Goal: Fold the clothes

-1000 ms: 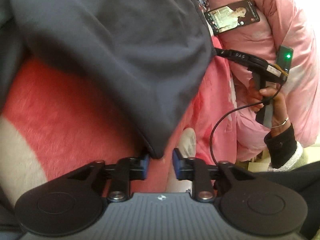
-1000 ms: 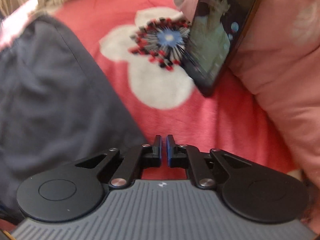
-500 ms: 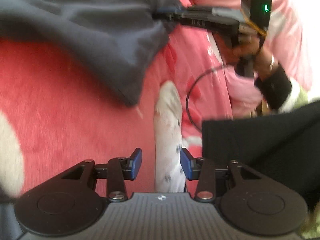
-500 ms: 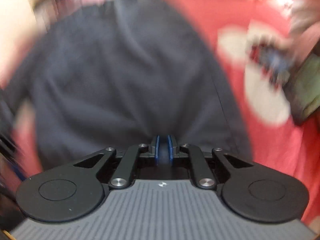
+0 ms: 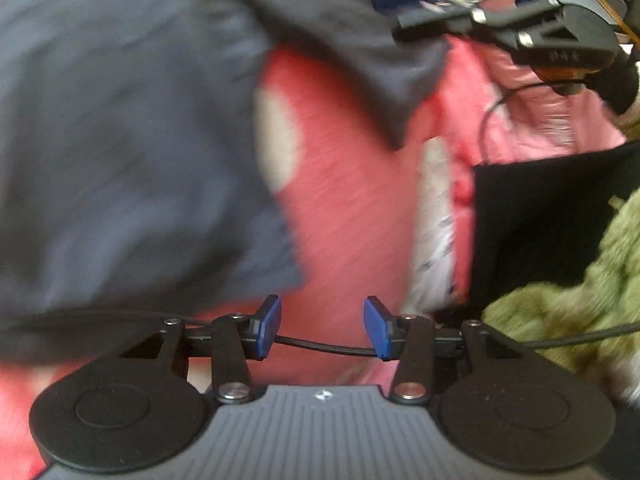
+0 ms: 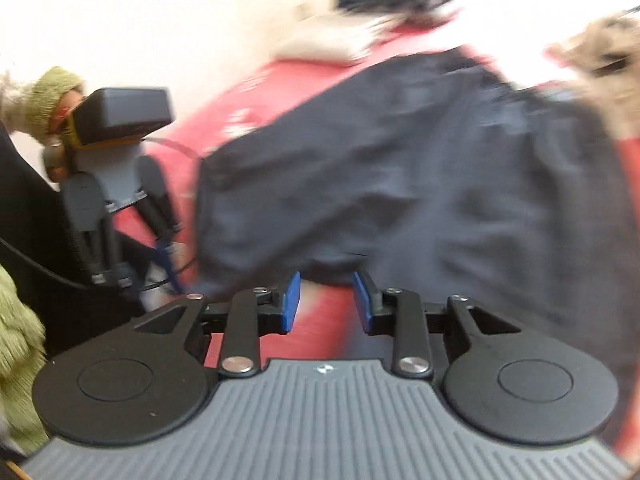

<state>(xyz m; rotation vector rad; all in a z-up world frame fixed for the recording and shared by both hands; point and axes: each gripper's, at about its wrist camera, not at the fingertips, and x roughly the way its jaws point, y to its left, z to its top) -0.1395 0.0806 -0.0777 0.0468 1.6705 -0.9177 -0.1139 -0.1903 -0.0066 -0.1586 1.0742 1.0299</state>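
A dark navy garment lies spread on the red blanket; the right wrist view shows the garment filling the middle. My left gripper hovers over bare blanket beside the garment's edge. Its jaws are opening with nothing between them but a cable passing behind. My right gripper sits at the garment's near hem, jaws opening, only blanket showing between the pads. From the left wrist view the right gripper hangs over a garment corner at top right. The left gripper shows at left. Both views are blurred.
A black cloth and a green knit piece lie at the right, beside a pink quilt. In the right wrist view, the black cloth and green knit sit at the left edge. A green sleeve holds the left gripper.
The left gripper drew back from the garment's corner and its jaws spread wider. The right gripper swung from the phone side over to the garment, and its shut jaws came apart.
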